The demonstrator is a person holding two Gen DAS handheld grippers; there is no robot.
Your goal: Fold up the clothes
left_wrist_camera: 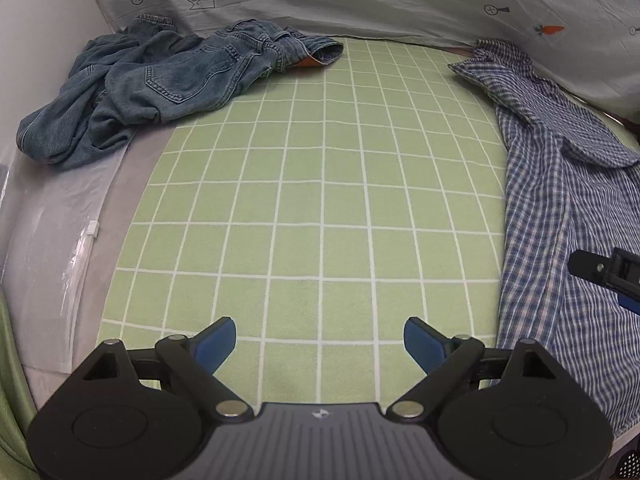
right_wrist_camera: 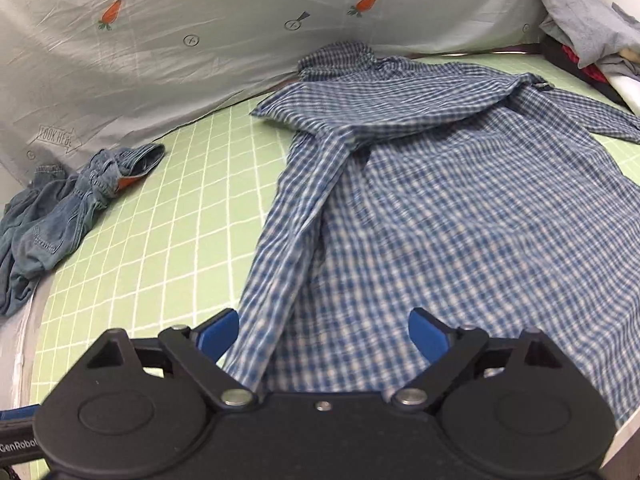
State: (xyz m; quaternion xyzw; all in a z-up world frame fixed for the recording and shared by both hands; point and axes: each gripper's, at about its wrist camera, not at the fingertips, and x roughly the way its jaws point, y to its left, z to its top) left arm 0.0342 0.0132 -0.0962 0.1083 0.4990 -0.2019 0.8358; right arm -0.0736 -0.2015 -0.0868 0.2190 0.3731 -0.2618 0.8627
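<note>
A blue-and-white checked shirt (right_wrist_camera: 440, 184) lies spread on the green gridded mat (right_wrist_camera: 192, 216), collar toward the back sheet and one sleeve folded down over its left side. My right gripper (right_wrist_camera: 324, 338) hovers open over the shirt's near hem; cloth lies below the blue pads, not pinched. In the left wrist view the same shirt (left_wrist_camera: 560, 208) runs down the right side. My left gripper (left_wrist_camera: 320, 342) stands open above bare mat (left_wrist_camera: 304, 208), with nothing between its fingers. A dark part of the right gripper (left_wrist_camera: 608, 272) shows at the right edge, over the shirt.
Crumpled blue jeans (left_wrist_camera: 152, 84) lie at the mat's back left corner, also seen in the right wrist view as jeans (right_wrist_camera: 60, 216). A pale printed sheet (left_wrist_camera: 360, 0) rises behind. Grey and red clothes (right_wrist_camera: 588, 36) are piled at the back right. Clear plastic (left_wrist_camera: 52, 232) borders the left.
</note>
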